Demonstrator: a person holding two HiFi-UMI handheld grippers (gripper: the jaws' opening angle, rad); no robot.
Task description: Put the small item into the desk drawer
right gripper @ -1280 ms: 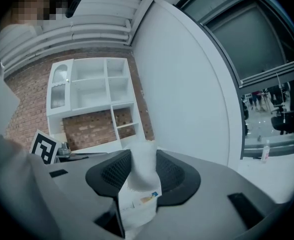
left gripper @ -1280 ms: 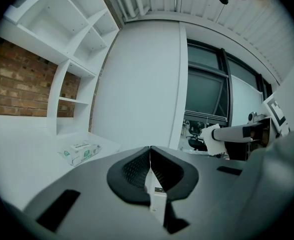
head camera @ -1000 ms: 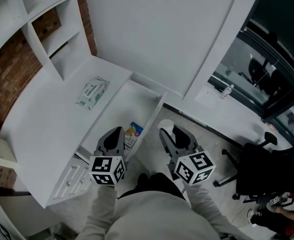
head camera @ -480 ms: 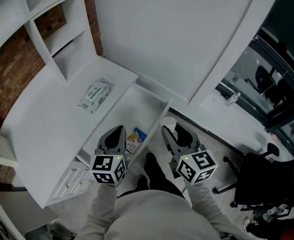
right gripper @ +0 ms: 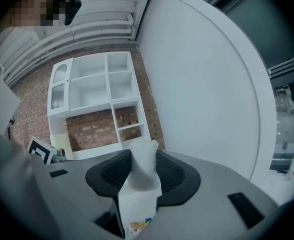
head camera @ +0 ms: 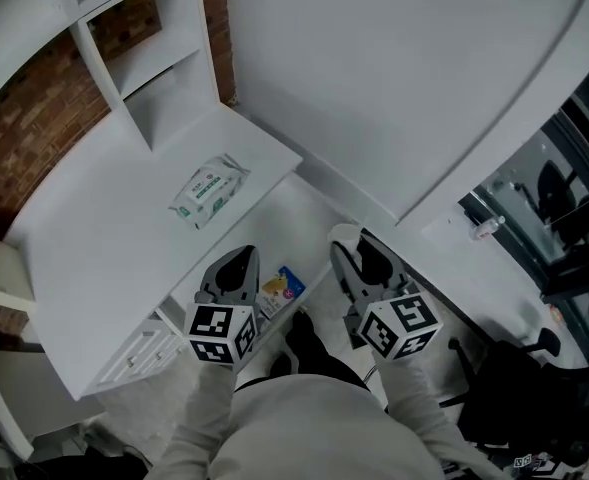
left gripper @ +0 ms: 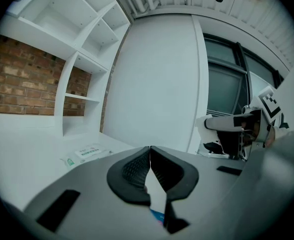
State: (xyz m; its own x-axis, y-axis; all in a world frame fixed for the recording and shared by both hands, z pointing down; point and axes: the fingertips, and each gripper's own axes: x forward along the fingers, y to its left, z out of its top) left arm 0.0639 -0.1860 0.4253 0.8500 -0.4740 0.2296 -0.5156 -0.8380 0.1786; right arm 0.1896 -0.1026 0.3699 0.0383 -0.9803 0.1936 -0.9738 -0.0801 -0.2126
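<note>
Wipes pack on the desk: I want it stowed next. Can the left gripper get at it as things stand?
Probably yes: the wipes pack lies alone on the desk, nothing between it and the left gripper, whose shut, empty jaws must open first.

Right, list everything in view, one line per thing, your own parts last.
desk: one, white, left of centre
shelf unit: one, white, standing at the back of the desk
brick wall: one, red-brown, behind the shelves
wipes pack: one, white and green, lying on the desk top
drawer: one, white, pulled open at the desk's right side
printed packet: one, blue and yellow, lying in the drawer
bottle: one, clear, on the ledge at right
office chair: one, black, lower right
white packet: one, gripped in the right tongs
left tongs: grey, black pads, shut, empty
right tongs: grey, black pads, shut on the white packet
</note>
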